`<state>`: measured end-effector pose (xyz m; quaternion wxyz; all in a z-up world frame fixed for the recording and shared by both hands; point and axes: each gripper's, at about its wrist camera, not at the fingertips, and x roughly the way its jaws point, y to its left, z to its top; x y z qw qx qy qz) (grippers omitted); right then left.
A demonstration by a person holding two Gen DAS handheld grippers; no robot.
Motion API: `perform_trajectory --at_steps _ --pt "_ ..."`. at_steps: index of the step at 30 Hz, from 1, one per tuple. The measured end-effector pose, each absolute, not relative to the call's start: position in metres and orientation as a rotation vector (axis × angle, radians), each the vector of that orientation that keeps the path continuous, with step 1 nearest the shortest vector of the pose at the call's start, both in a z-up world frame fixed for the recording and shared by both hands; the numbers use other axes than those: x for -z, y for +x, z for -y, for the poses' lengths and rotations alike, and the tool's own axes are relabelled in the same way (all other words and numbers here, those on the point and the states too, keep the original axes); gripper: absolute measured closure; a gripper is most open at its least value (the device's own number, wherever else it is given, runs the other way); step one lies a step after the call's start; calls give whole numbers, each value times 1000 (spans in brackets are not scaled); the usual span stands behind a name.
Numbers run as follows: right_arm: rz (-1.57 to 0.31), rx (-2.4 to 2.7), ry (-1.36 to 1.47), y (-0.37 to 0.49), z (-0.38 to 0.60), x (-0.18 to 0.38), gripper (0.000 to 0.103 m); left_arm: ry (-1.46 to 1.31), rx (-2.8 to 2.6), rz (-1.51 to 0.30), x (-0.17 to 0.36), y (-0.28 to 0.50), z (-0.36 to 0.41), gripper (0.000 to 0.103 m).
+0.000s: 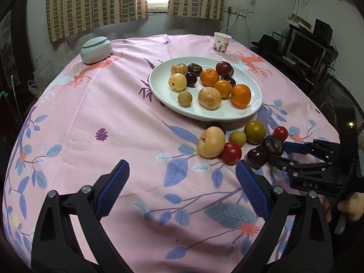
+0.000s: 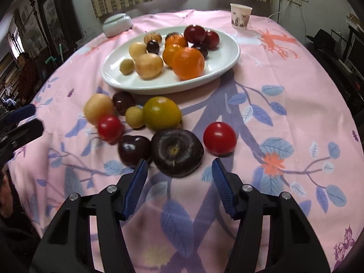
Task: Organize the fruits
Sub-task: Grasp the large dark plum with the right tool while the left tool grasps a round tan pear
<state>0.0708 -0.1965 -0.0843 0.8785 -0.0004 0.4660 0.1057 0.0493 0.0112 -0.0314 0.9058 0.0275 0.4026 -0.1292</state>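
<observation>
A big dark fruit (image 2: 177, 152) lies on the pink tabletop (image 2: 284, 86), just in front of the white plate (image 2: 227, 66). The right tool (image 2: 179, 170) has its two blue pads on either side of the near part of this fruit. The pads do not press on it yet, so nothing is held. The left tool (image 1: 182, 177) is open wide over bare cloth and holds nothing.

The dark fruit looks round, a bit flat, and smooth, with a sunken spot on top. It is likely light and a little soft, so a hard squeeze could bruise it. Its skin may be slippery. The best place to hold it looks like its wide middle, one pad on each side, gently.

A small dark cherry (image 2: 133, 150) sits touching its left side, so the left pad could bump that one. A red tomato (image 2: 219, 138) lies near on the right, a little apart.

More loose fruits wait on the cloth: a green-yellow fruit (image 2: 162, 113), a pale yellow fruit (image 2: 98, 108), and another red tomato (image 2: 109, 127).

The plate already holds many fruits: oranges (image 2: 188, 63), pale yellow ones (image 2: 149, 65), and dark red plums (image 2: 194, 34). It has bare room at its near edge.
</observation>
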Motion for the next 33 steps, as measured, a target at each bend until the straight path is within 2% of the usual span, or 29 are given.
perform_trajectory --at_steps 3,17,19,21,26,28,30,33 --pt "-959 -224 -36 83 190 85 57 85 279 -850 36 49 -4 7" --pt "-946 -276 91 45 220 68 57 100 246 -923 57 102 21 8" --pt "-949 -281 110 44 224 69 57 104 244 -937 60 108 26 12" --pt "-949 -286 117 43 227 69 57 102 243 -961 64 113 30 22" --pt "-944 -304 133 41 229 69 57 43 230 -969 69 125 27 23" --pt "-945 -310 144 40 229 70 57 11 250 -971 71 126 25 34" --pt "-944 -314 151 38 229 70 57 -17 315 -977 69 122 26 71" --pt "-940 -315 151 37 229 67 57 38 291 -957 67 108 29 72"
